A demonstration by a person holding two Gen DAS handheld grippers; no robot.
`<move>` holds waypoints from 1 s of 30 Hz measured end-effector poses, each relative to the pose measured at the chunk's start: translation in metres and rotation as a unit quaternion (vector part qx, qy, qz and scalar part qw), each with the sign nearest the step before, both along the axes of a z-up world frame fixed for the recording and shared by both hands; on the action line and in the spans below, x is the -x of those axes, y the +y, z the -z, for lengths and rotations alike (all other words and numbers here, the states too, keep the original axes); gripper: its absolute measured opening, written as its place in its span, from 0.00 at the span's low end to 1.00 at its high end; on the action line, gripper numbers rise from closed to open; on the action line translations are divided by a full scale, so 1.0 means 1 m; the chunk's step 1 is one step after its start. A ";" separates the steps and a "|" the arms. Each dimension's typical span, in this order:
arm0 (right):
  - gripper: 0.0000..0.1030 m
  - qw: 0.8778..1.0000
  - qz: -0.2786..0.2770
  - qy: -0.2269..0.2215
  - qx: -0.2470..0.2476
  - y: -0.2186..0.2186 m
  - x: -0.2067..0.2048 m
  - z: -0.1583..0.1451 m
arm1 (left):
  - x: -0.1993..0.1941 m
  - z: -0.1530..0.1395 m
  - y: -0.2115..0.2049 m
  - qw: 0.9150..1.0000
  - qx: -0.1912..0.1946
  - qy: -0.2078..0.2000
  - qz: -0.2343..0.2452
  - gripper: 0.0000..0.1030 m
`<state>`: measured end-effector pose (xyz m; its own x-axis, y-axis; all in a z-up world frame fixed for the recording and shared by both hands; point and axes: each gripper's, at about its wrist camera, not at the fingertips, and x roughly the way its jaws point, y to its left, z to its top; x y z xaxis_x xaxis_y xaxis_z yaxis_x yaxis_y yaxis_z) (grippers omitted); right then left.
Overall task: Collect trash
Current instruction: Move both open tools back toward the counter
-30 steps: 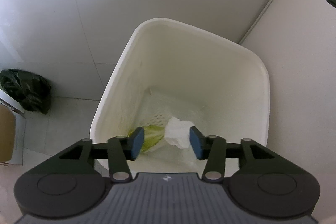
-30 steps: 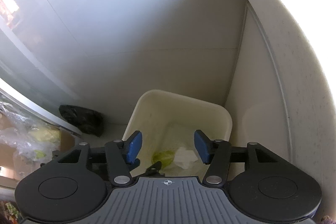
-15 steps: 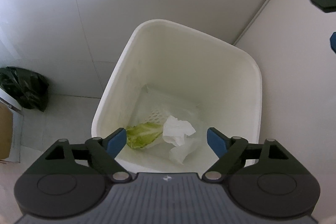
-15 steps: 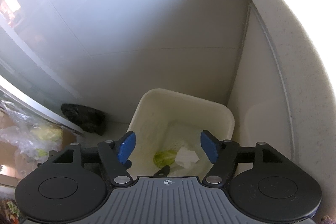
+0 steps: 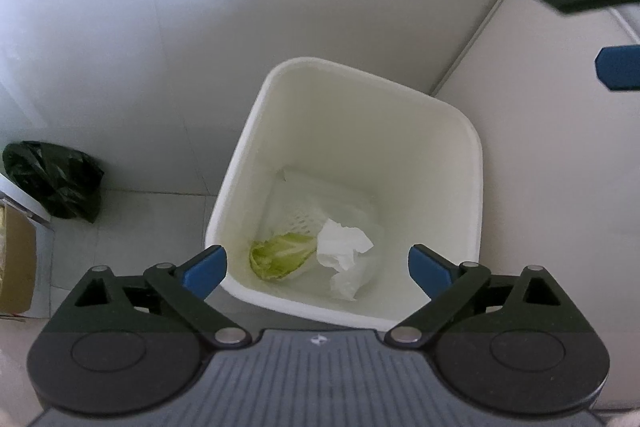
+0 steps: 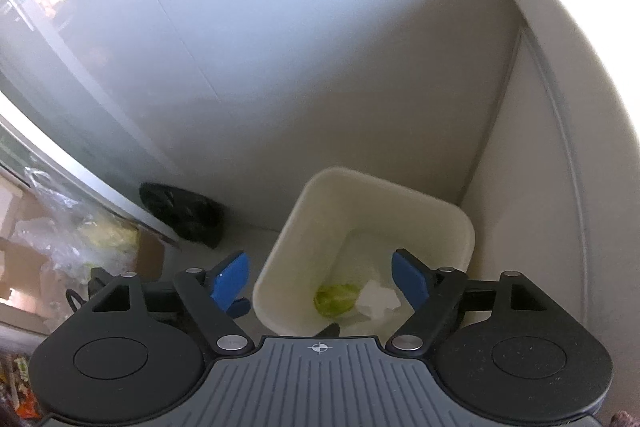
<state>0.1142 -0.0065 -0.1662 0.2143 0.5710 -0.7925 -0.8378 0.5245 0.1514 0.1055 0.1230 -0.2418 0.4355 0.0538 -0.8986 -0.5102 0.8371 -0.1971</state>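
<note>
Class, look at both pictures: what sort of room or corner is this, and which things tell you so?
Probably a tiled kitchen or utility corner at home. A white bin stands on the floor against the wall, holding a cabbage leaf and crumpled paper; a black bag lies nearby.

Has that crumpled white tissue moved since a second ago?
Yes. The tissue was up between the left gripper's pads; now it lies at the bottom of the white bin, beside the lettuce leaf. The jaws have just opened.

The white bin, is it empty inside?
No, the white bin holds a green leaf and crumpled white paper at its bottom.
</note>
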 end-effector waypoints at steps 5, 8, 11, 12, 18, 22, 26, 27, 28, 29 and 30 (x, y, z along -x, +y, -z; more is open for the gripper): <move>0.81 1.000 0.006 -0.006 -0.024 -0.008 0.001 -0.017 | 0.008 -0.018 0.007 1.000 0.007 -0.023 -0.009 0.96; 0.81 0.999 0.010 -0.014 -0.037 -0.013 0.001 -0.030 | 0.008 -0.031 0.009 0.999 0.009 -0.038 -0.008 0.96; 0.81 0.997 0.017 -0.041 -0.062 -0.025 0.003 -0.052 | 0.005 -0.048 0.007 0.999 -0.006 -0.047 0.011 0.96; 0.83 0.996 0.020 -0.047 -0.072 -0.029 0.004 -0.059 | 0.003 -0.055 0.006 0.998 -0.016 -0.051 0.018 0.97; 0.90 0.988 0.044 -0.099 -0.106 -0.062 0.001 -0.101 | -0.001 -0.102 0.003 0.994 -0.045 -0.094 0.041 0.99; 0.90 0.984 0.066 -0.132 -0.097 -0.086 -0.007 -0.116 | -0.001 -0.130 -0.004 0.989 -0.058 -0.125 0.061 0.99; 0.90 0.979 0.101 -0.153 -0.085 -0.125 -0.023 -0.125 | -0.007 -0.156 -0.019 0.982 -0.066 -0.151 0.095 0.99; 0.90 0.977 0.113 -0.161 -0.081 -0.135 -0.025 -0.126 | -0.010 -0.162 -0.024 0.979 -0.069 -0.158 0.106 0.99; 0.90 0.974 0.125 -0.171 -0.076 -0.147 -0.027 -0.126 | -0.012 -0.167 -0.030 0.976 -0.073 -0.165 0.118 0.99; 0.90 0.972 0.136 -0.180 -0.071 -0.158 -0.028 -0.127 | -0.015 -0.172 -0.035 0.974 -0.075 -0.172 0.130 0.99; 0.90 0.969 0.146 -0.187 -0.066 -0.169 -0.030 -0.127 | -0.018 -0.174 -0.042 0.971 -0.076 -0.178 0.142 0.99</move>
